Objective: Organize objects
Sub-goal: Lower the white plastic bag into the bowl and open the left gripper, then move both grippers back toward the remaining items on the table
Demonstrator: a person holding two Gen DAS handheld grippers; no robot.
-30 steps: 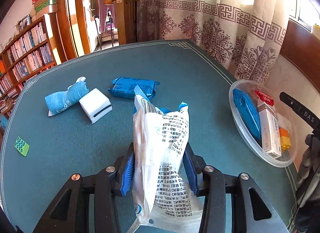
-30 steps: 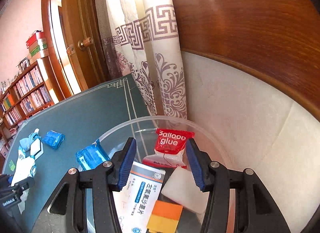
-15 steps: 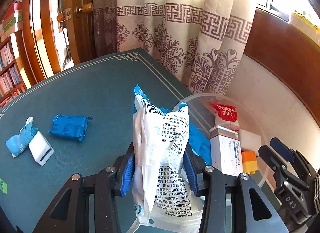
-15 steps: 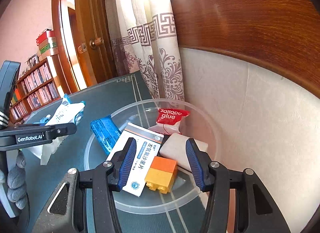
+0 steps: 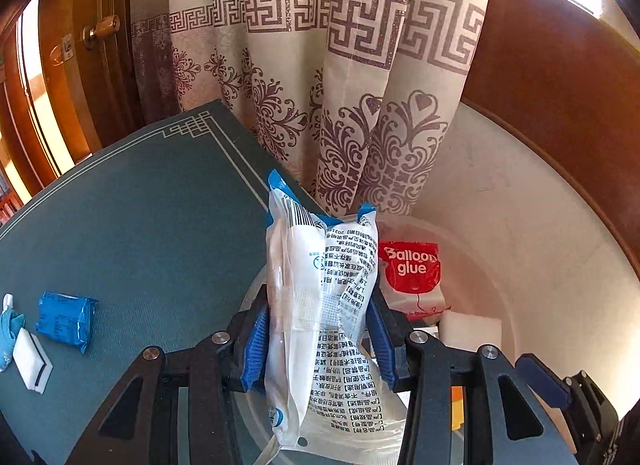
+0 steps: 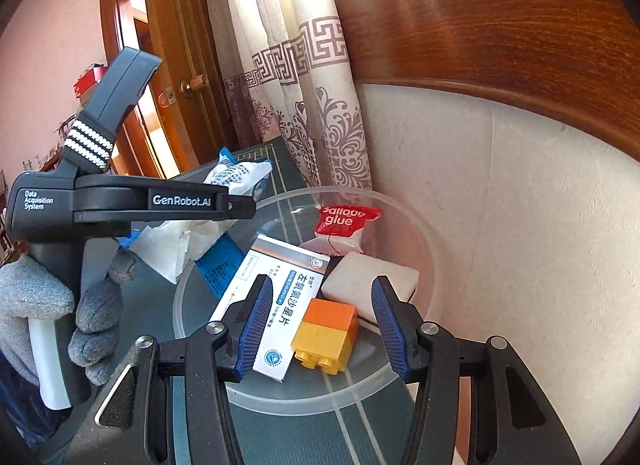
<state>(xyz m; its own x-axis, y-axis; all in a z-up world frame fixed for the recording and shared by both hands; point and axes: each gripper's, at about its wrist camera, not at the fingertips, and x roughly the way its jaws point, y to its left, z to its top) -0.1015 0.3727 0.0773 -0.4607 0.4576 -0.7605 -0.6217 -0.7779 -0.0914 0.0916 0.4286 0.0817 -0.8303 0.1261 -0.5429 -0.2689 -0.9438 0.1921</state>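
Blue-padded fingers of the left gripper (image 5: 316,329) pinch a white plastic pouch printed with black text and blue corners (image 5: 322,305), held upright with 1 pad pressed against each side. In the right wrist view that gripper's black body, marked with a brand name, is carried by a grey-gloved hand (image 6: 60,309), and the pouch hangs at the left edge of a clear round plastic bowl (image 6: 400,217); whether it touches the rim cannot be told.

The right gripper (image 6: 320,325) stands spread above the near side of the bowl, its 2 pads apart with nothing between them. Below the gap lie an orange-and-yellow toy brick (image 6: 326,331) and, touching it on the left, a white medicine box with blue lettering (image 6: 276,293). Beyond the brick sits a white rectangular sponge block (image 6: 372,277), and behind that a red-and-clear packet labelled balloon glue (image 6: 344,219) leans at the far wall of the bowl. A blue foil packet (image 6: 220,265) lies partly under the box.

The bowl rests on a teal table mat with a pale border line (image 5: 140,225). Well apart from it, at the left of the mat, lie another blue wrapped packet (image 5: 66,319), a white block with a dark stripe (image 5: 32,359) and a light blue pouch (image 5: 10,329), cut off by the frame. A patterned cream curtain (image 5: 360,85) hangs behind.
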